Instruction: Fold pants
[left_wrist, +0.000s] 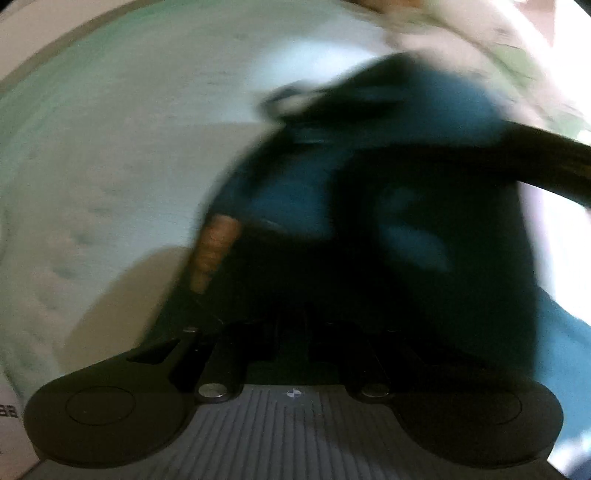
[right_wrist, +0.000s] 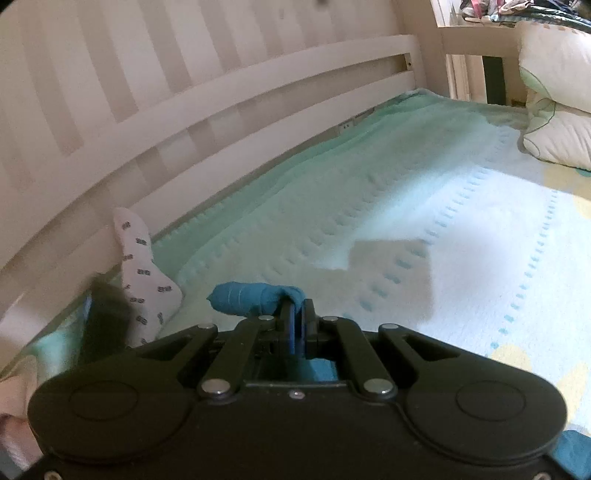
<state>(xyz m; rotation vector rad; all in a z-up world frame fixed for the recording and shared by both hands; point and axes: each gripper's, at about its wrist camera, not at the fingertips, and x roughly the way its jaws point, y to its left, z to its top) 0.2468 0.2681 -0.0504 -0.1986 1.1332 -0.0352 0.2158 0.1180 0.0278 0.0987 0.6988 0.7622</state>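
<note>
1. At the far left, a white wooden bed rail (right_wrist: 207, 107) with two curved slats ran along a striped wall.
2. A white sock-shaped cloth with small dark printed marks (right_wrist: 142, 273) leaned against the lower slat, on the edge of the bedding.
3. A pale mint-green and white knitted blanket with rows of blue dashes (right_wrist: 369, 206) covered the bed.
4. The dark teal fabric pants (right_wrist: 243, 297) were gripped by the black right gripper (right_wrist: 298, 325), its jaws pressed together on a fold, and a rolled end stuck out to the left, lifted above the blanket.
5. Seen from the left gripper, the teal pants (left_wrist: 306, 184) hung as a blurred dark mass over the blanket (left_wrist: 110, 147).
6. The left gripper's fingers were lost in dark blur; whether they pinched cloth could not be told.
7. At the far right, two cream pillows (right_wrist: 557, 107) lay stacked at the head of the bed.
</note>
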